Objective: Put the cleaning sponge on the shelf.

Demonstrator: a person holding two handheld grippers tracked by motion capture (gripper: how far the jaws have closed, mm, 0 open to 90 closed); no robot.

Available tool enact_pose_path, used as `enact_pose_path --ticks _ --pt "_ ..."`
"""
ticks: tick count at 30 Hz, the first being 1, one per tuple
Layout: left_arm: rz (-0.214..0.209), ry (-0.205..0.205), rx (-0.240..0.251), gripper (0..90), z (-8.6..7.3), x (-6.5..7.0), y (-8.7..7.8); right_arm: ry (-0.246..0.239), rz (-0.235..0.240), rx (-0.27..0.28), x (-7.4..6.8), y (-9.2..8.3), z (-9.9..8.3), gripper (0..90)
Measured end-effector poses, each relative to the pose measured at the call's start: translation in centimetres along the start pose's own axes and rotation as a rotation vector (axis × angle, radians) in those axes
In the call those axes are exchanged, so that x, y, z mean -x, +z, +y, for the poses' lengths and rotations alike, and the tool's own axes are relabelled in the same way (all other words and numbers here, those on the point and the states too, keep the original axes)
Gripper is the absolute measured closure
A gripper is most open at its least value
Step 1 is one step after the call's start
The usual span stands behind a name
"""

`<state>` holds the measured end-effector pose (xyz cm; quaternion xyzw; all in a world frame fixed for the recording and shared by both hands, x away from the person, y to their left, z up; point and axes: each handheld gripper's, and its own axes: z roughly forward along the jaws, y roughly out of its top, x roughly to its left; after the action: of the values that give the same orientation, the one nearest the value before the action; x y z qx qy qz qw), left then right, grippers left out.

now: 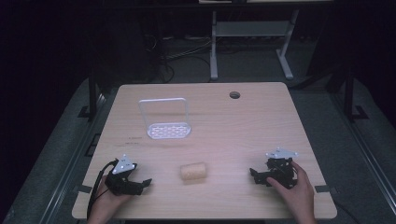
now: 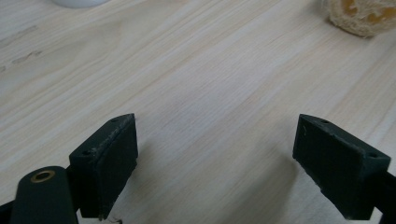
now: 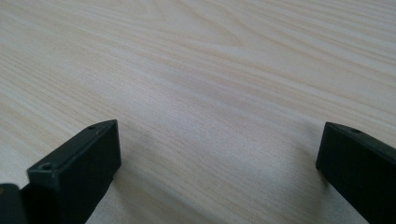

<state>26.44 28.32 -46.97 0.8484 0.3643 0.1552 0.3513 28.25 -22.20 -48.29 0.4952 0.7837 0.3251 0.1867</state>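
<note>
A tan loofah roll (image 1: 193, 171) lies on the wooden table (image 1: 243, 126) near the front middle; its end shows at the top right of the left gripper view (image 2: 362, 16). A white rack with a tall wire handle (image 1: 166, 122) stands farther back on the left. My left gripper (image 1: 142, 184) rests at the front left, held by a hand, open and empty (image 2: 217, 163). My right gripper (image 1: 254, 175) rests at the front right, open over bare wood (image 3: 219, 172), its jaws pointing left toward the loofah.
A round cable hole (image 1: 234, 95) sits near the table's far edge. Beyond the table stands a white desk frame (image 1: 252, 32) on a dark floor with cables. The white rack's base edge (image 2: 77, 2) shows at the top left of the left gripper view.
</note>
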Motion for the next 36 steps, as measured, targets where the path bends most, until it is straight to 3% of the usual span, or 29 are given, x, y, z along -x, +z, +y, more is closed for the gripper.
enact_pose_path --ticks 12,36 --pt "-0.065 0.048 0.007 13.6 1.3 1.0 0.0 0.003 0.001 -0.001 0.0 0.0 0.0 0.0" --pt "-0.142 0.138 0.022 13.6 4.4 2.9 0.8 -0.004 -0.001 0.000 0.0 0.0 0.0 0.0"
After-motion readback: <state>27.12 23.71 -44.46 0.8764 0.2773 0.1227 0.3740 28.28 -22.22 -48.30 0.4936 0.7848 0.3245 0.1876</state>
